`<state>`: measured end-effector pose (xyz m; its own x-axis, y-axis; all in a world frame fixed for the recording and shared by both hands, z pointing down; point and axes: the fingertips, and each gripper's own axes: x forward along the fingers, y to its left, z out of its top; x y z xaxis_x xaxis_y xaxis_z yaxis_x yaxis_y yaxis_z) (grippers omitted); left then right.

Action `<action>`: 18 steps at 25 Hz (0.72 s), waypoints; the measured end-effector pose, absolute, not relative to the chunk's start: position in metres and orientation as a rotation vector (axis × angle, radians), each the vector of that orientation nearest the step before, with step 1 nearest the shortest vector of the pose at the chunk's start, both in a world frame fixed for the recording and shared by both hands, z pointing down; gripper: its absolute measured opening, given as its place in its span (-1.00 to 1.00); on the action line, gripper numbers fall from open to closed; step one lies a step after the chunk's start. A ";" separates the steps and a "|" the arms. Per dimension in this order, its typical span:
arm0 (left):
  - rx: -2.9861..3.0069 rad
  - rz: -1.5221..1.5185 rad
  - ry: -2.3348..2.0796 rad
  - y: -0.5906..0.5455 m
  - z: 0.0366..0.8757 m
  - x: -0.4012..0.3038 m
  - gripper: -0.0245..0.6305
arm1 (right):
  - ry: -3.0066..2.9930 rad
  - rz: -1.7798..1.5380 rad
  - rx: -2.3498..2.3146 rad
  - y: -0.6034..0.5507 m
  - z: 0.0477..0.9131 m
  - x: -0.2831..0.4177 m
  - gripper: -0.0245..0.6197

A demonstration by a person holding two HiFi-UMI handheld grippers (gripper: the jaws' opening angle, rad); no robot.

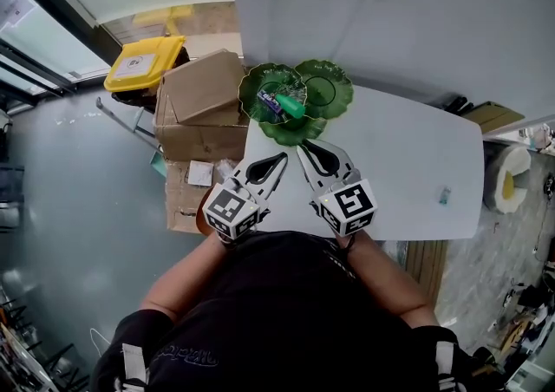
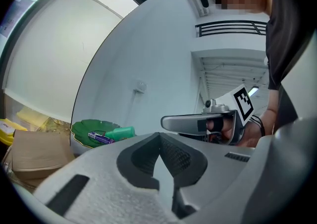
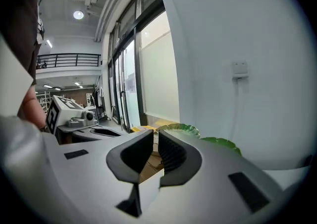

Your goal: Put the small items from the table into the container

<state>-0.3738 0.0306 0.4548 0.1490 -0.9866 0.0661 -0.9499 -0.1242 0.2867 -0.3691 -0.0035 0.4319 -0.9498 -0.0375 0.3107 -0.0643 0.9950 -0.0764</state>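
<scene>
small item on table too tiny to identify, green container half behind jaws

I count two grippers, left gripper and right gripper; one green container of three lobes holding two items, a purple one and a green one; one small item on the one table; two boxes; one yellow bin

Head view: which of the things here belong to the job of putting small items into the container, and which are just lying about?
Part of the job:
green dish, with a purple item and a green item already in it
small item lying alone on the white table

Just lying about:
cardboard boxes beside the table
yellow-lidded bin behind them
</scene>
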 end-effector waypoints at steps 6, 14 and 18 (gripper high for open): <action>2.176 -0.197 -1.886 0.032 0.451 -0.371 -0.91 | -2.900 0.097 0.075 0.011 0.422 -0.354 -0.87; 2.193 -0.199 -1.869 0.028 0.449 -0.367 -0.91 | -2.898 0.107 0.090 0.006 0.420 -0.350 -0.87; 2.217 -0.175 -1.863 0.028 0.448 -0.364 -0.91 | -2.900 0.110 0.100 0.005 0.420 -0.348 -0.87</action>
